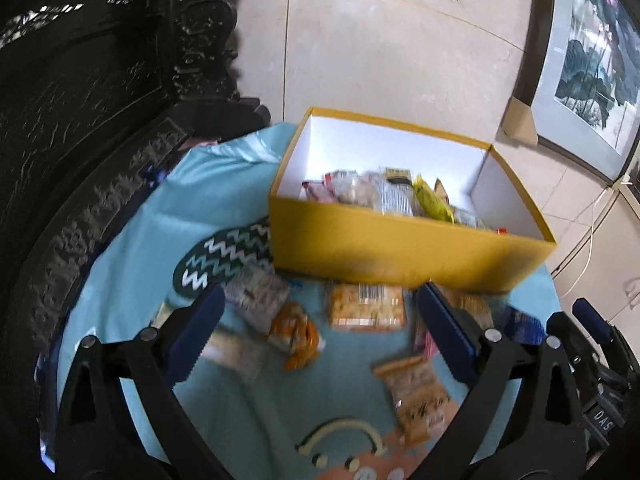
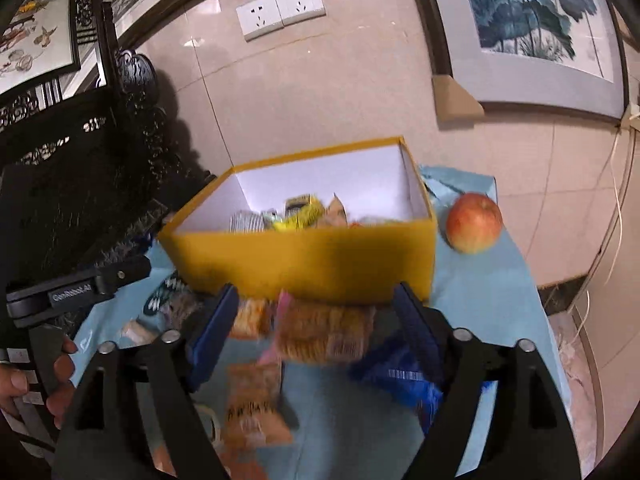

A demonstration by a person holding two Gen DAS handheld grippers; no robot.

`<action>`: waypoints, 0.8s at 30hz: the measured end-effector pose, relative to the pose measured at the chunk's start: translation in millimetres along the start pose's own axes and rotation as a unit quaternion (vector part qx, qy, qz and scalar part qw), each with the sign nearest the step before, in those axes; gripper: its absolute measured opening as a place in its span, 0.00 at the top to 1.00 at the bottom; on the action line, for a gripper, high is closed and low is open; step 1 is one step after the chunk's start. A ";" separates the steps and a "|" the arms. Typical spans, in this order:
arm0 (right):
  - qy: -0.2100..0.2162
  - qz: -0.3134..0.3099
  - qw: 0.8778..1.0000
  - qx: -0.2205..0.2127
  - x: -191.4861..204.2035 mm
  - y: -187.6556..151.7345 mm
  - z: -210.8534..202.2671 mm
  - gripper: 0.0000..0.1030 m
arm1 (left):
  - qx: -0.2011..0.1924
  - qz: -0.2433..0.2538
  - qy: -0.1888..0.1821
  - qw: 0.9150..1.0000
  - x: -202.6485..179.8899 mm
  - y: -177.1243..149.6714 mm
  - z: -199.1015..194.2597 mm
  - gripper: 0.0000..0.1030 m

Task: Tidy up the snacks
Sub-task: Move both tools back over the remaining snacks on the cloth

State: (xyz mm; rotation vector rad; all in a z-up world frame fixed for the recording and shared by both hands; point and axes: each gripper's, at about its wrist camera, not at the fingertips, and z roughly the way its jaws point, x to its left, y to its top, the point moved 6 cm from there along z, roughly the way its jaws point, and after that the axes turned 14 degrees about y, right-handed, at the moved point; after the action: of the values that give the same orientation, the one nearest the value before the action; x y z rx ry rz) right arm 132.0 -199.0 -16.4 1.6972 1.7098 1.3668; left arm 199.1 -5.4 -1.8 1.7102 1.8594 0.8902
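Observation:
An open yellow box (image 1: pixel 400 252) (image 2: pixel 304 256) stands at the back of a light blue cloth (image 1: pixel 200 200), with several snack packets (image 1: pixel 384 196) inside. Loose packets lie in front of it: a cracker packet (image 1: pixel 366 306) (image 2: pixel 324 336), an orange packet (image 1: pixel 296 334), a brown packet (image 1: pixel 420 396) (image 2: pixel 252 404) and a blue packet (image 2: pixel 400 380). My left gripper (image 1: pixel 320 292) hovers open above these loose packets, touching none. My right gripper (image 2: pixel 316 288) is also open over the cracker packet, with nothing between its pads.
A red-yellow apple (image 2: pixel 474 222) sits right of the box. A zigzag-patterned dark item (image 1: pixel 224 260) lies left of it. Dark carved furniture (image 1: pixel 100 120) stands at the left. Framed pictures (image 2: pixel 532 20) lean on the tiled wall. A hand (image 2: pixel 60 368) holds the left gripper's handle.

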 end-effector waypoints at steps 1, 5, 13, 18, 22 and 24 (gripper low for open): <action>-0.002 -0.003 1.000 0.002 2.6 -6.7 -1.5 0.13 | 0.001 -0.001 -0.001 1.000 2.0 -4.7 -1.0 0.04; 0.000 -0.013 1.000 0.025 11.8 -25.8 1.5 0.13 | 0.012 0.003 0.000 1.000 8.9 -25.1 -0.2 0.04; -0.018 -0.072 0.993 0.096 34.3 -67.1 36.0 0.13 | 0.046 -0.030 0.003 0.998 39.7 -63.3 20.3 0.04; -0.032 -0.106 0.985 0.133 46.1 -87.1 59.2 0.13 | 0.065 -0.028 0.011 0.997 47.1 -73.7 37.9 0.04; -0.036 -0.125 0.978 0.162 52.8 -101.4 76.7 0.13 | 0.074 -0.032 0.011 0.997 49.4 -76.8 46.8 0.04; -0.038 -0.132 0.976 0.170 54.1 -104.7 82.4 0.14 | 0.076 -0.035 0.013 0.996 51.2 -77.4 50.0 0.04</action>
State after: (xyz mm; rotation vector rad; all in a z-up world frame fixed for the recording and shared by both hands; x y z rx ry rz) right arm 129.7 -99.1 -119.9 1.5887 2.1284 0.9190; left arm 174.9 51.4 -87.3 1.7181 2.0367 0.7629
